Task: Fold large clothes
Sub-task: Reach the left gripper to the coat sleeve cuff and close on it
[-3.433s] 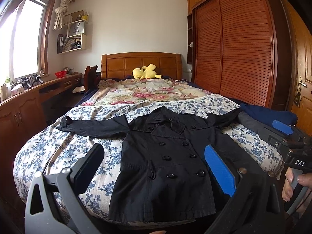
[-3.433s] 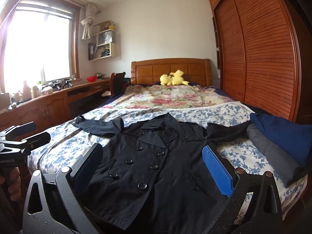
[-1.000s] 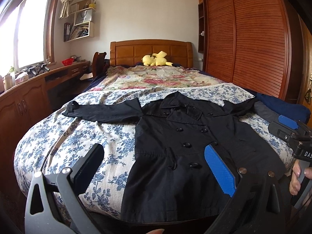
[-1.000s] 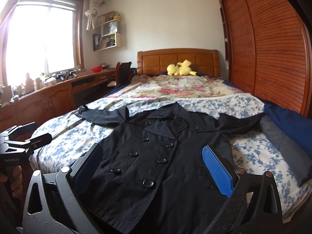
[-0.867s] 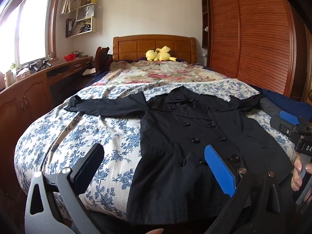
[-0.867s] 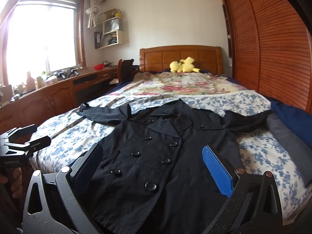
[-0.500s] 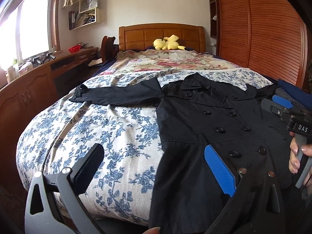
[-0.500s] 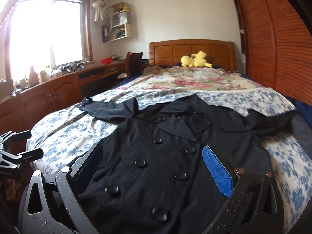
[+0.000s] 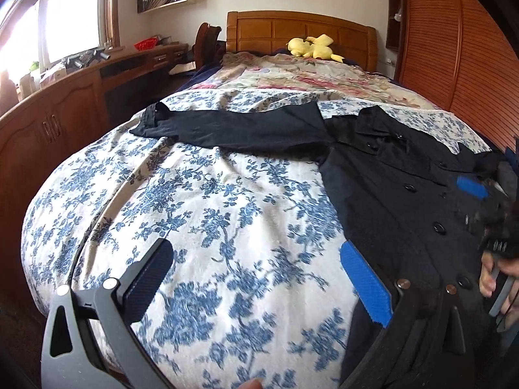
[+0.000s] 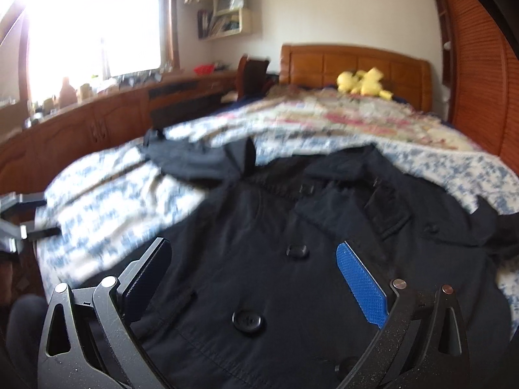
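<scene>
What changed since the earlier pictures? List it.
Both claws moved in closer over the bed: the left claw swung out over bare bedspread, and the right claw closed in above the black coat. Nothing grasped; both remain open. The coat stayed spread flat.

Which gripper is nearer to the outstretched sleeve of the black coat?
Left. The left gripper hangs over the floral bedspread below the sleeve; the right gripper is over the coat's buttoned front.

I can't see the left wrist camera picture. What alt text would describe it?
A black coat lies spread on a blue floral bedspread, one sleeve stretched out sideways. The open left tongs hover over the bedspread beside the coat's edge. A yellow plush toy sits by the wooden headboard.
</scene>
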### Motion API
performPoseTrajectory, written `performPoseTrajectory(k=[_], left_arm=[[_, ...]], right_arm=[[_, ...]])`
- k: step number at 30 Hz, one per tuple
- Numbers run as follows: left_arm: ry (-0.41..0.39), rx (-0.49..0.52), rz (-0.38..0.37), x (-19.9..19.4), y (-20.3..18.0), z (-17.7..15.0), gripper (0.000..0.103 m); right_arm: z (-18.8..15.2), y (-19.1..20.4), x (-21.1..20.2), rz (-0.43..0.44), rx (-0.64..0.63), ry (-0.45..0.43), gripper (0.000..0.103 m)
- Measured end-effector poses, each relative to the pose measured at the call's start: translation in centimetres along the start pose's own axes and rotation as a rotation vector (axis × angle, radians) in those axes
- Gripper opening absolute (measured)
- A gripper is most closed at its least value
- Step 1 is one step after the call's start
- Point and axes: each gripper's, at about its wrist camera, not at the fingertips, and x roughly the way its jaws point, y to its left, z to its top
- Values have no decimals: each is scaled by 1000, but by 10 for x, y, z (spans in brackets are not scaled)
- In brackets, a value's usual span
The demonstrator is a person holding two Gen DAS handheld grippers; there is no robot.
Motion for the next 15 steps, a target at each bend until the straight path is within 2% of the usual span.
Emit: performPoseTrajectory(k=[2,6,11,15], left_arm=[[15,-16,-16,13,8,5,103],[91,-40,-49,50,23,18,103],[146,-77,-84,93,39,36,103],[176,-105,-80,126,51,54,103]], right_arm=[[-4,3,6,10,-14,23,103],[-8,4,4,18,-18,14,103],[-10,0,7,22,3,24,103],[-10,-1,9,24,10,33,103]])
